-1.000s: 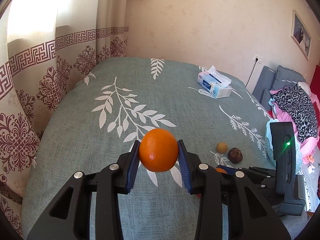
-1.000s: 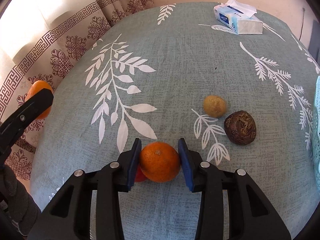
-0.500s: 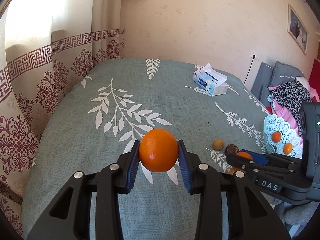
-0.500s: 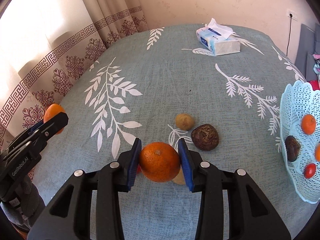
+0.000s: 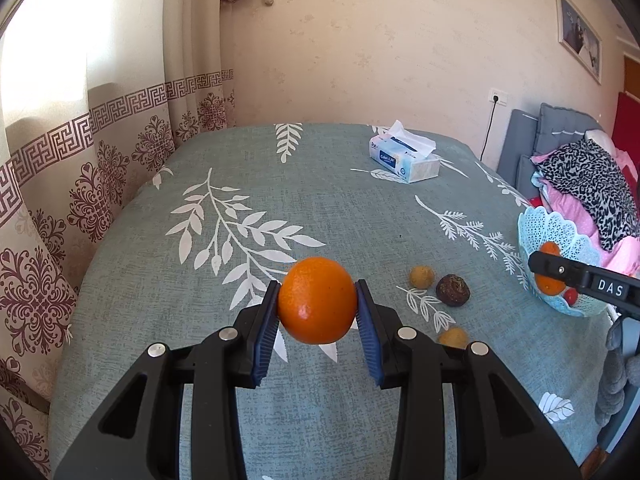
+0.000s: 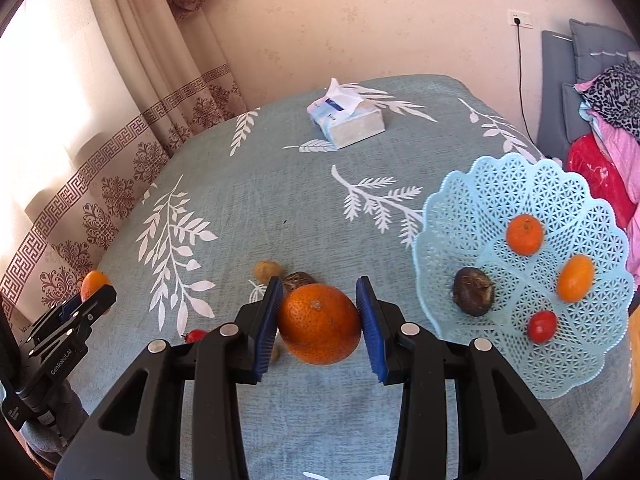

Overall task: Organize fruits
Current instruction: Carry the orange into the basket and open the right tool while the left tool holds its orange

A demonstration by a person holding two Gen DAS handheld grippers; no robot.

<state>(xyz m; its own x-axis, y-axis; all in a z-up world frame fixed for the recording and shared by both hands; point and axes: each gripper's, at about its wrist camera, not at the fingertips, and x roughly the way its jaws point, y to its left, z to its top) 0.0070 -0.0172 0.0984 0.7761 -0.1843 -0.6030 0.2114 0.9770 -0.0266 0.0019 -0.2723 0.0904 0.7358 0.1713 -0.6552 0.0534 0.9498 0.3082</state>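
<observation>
We hold one orange in each tool. The left gripper [image 5: 317, 312] has its jaws closed on a smooth orange [image 5: 317, 300], pinched across its widest part by the blue pads so that it cannot roll out, and it hangs clear above the worktop [image 5: 280, 200], which is covered with a grey-green leaf-print cloth. The right gripper [image 6: 319, 322] likewise has its jaws narrowed onto a rougher orange [image 6: 319, 323], stem end up. From the right wrist view it seems lifted off the cloth, though we cannot be certain of the gap beneath it.

The pale blue lattice basket [image 6: 460, 208] sits at the right edge of the worktop and already carries four fruits – a small orange [image 6: 525, 234], an oval orange fruit [image 6: 575, 278], a dark wrinkled fruit [image 6: 473, 296] and a small red one [image 6: 541, 326]. We judge that it is the collecting place, and that the right-hand orange, being nearer, is meant to go in first.

Loose on the cloth are a yellowish fruit [image 5: 421, 277] and a dark wrinkled one [image 5: 453, 289] just beside each other, another yellowish one [image 5: 453, 337] nearer us, and a small red fruit [image 6: 195, 335] – the work is partly done. The tissue box [image 5: 404, 157] stands well apart at the far side, out of the way.

A round fruit dropped from height may bounce off the basket's sloping wall, so a low release seems wise.
</observation>
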